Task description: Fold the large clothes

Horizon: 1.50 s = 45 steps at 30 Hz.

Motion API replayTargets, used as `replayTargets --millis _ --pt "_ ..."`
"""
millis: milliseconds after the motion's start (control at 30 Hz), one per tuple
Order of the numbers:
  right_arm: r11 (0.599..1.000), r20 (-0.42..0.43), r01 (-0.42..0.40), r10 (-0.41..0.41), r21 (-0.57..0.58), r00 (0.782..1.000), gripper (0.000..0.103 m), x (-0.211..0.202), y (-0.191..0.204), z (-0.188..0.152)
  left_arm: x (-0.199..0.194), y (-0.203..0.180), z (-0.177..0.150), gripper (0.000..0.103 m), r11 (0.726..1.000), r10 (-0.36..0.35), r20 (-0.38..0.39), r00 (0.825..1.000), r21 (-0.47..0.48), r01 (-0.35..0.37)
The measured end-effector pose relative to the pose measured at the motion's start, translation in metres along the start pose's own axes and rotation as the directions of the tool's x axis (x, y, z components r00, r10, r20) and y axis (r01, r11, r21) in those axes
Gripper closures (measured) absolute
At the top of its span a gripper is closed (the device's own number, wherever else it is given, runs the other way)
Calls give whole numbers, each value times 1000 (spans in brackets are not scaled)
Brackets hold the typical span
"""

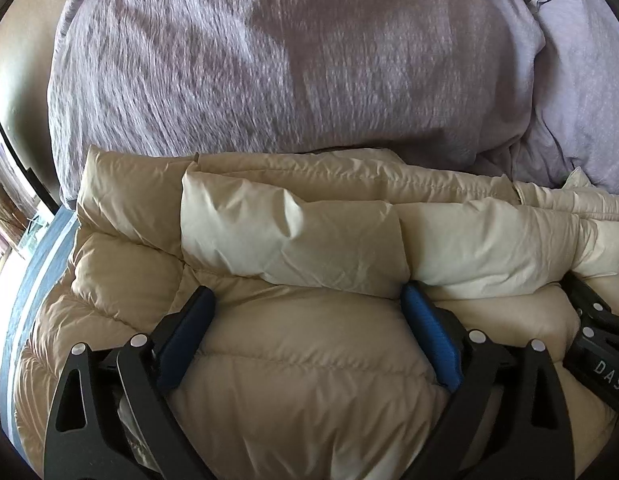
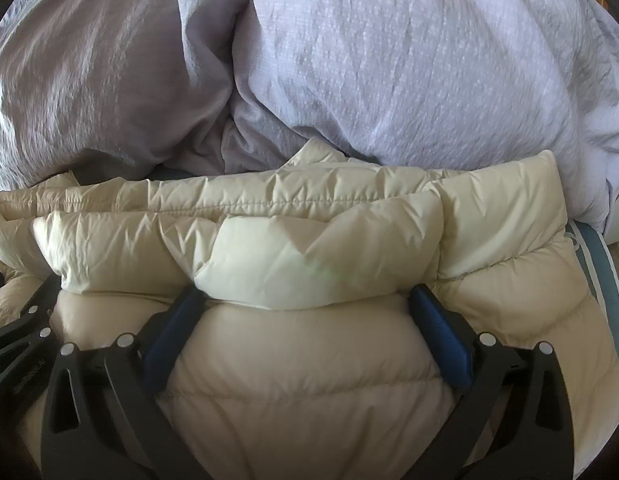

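A cream quilted puffer jacket lies folded on the bed and fills the lower half of both views. My left gripper is open, its blue pads spread wide, pressed down on a puffy panel of the jacket. My right gripper is open the same way, its blue pads on either side of a bulging panel. Neither holds any fabric. The right gripper's black body shows at the right edge of the left wrist view. The left gripper's body shows at the left edge of the right wrist view.
A rumpled lavender-grey duvet lies just beyond the jacket, with a paler pillow or duvet mound to the right. A blue striped sheet edge marks the bed's left side and shows at the right. Dark wood furniture stands at far left.
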State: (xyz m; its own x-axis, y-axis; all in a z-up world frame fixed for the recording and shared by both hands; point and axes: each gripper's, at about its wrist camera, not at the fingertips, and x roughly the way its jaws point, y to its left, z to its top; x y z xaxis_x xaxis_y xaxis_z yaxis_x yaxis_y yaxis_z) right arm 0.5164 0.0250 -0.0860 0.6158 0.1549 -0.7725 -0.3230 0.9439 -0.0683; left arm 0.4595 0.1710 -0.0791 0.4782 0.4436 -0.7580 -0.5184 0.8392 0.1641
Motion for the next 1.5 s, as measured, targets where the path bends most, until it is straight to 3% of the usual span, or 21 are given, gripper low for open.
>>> replayTargets --millis 833,900,1000,1067,1167,1333,1500 --pt "1000 -1 -19 19 24 1000 2 1 -7 3 3 3 -2 5 1000 -1 -11 1000 -15 1" --pt "998 -18 -39 40 57 999 2 -13 -19 1 -12 12 -6 6 1000 -12 -31 999 -9 12" --pt "985 59 -142 137 94 989 2 -64 -46 -26 -51 37 -21 6 996 -86 -7 996 -30 85" --pt "995 103 -90 84 49 991 2 -89 -60 -47 -76 60 -36 6 996 -89 34 995 -25 90" --pt "1000 148 -2 1 5 989 2 -106 -82 -73 -91 87 -53 6 1000 -15 79 997 -26 17" --pt "1000 108 10 -11 7 994 6 -97 -106 -95 -77 120 -67 7 995 48 24 999 -89 -46" --pt "1000 41 8 -9 10 999 5 -74 -104 -99 -52 133 -77 7 988 -4 -52 999 -151 -3"
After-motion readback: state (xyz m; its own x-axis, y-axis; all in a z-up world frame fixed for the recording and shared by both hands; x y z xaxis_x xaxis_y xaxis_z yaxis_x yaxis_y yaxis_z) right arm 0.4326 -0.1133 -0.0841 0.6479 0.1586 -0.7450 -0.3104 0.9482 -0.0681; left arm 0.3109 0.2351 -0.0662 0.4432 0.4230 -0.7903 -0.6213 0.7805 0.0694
